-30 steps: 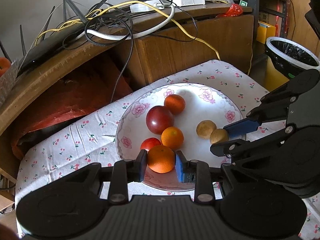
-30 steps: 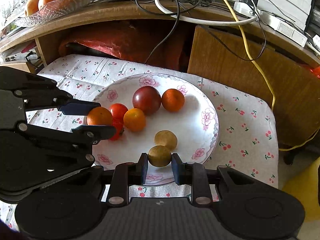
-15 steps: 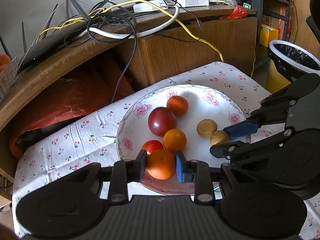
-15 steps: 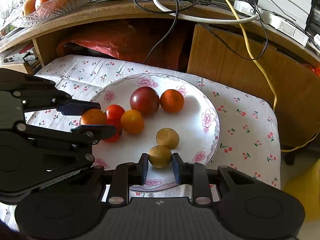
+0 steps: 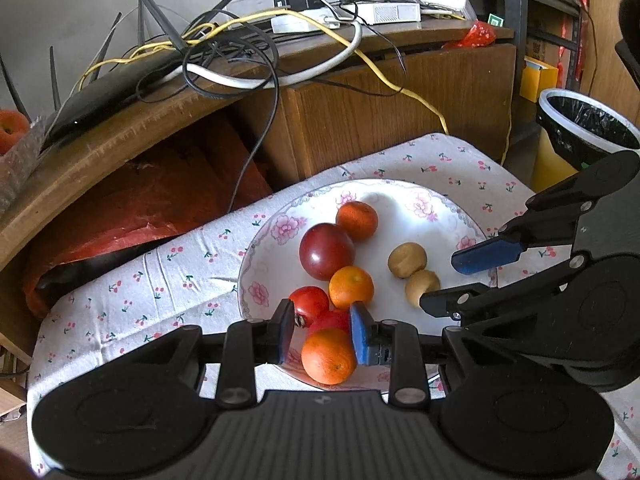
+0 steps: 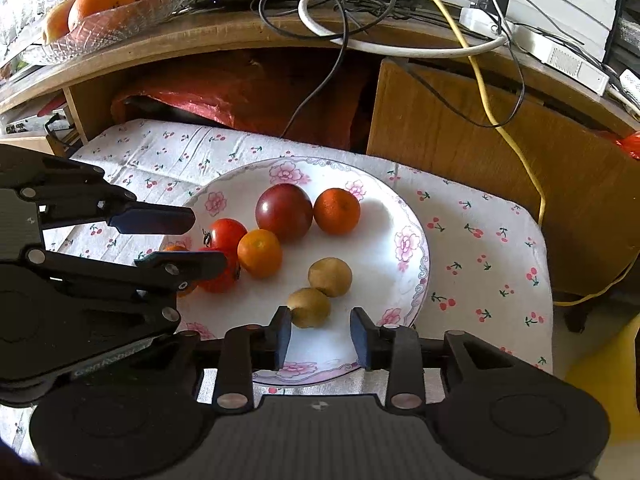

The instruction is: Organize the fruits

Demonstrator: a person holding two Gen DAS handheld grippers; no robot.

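Note:
A flowered white plate [image 5: 256, 268] [image 6: 422, 264] holds a dark red fruit [image 5: 326, 251], two oranges [image 5: 357, 220] [image 5: 351, 287], red tomatoes [image 5: 309, 304] and two brown fruits [image 6: 330, 277] [image 6: 309, 307]. A third orange [image 5: 329, 356] rests on the plate's near rim, between and just below the fingers of my left gripper [image 5: 322, 322], which stands open. My right gripper [image 6: 320, 332] is open too, with the nearer brown fruit lying close to its left finger. Each gripper shows in the other's view: right gripper [image 5: 460, 278], left gripper [image 6: 192, 240].
The plate lies on a cherry-print cloth [image 6: 480, 248] over a low table. Behind it is a wooden desk [image 6: 248, 36] with tangled cables and a glass bowl [image 6: 100, 20] of oranges and apples. A red bag [image 5: 140, 216] sits under the desk; a lined bin [image 5: 584, 128] stands at right.
Both grippers have opened. The left let go of the orange and the right let go of the brown fruit; both fruits now rest on the plate. Both grippers drew back slightly.

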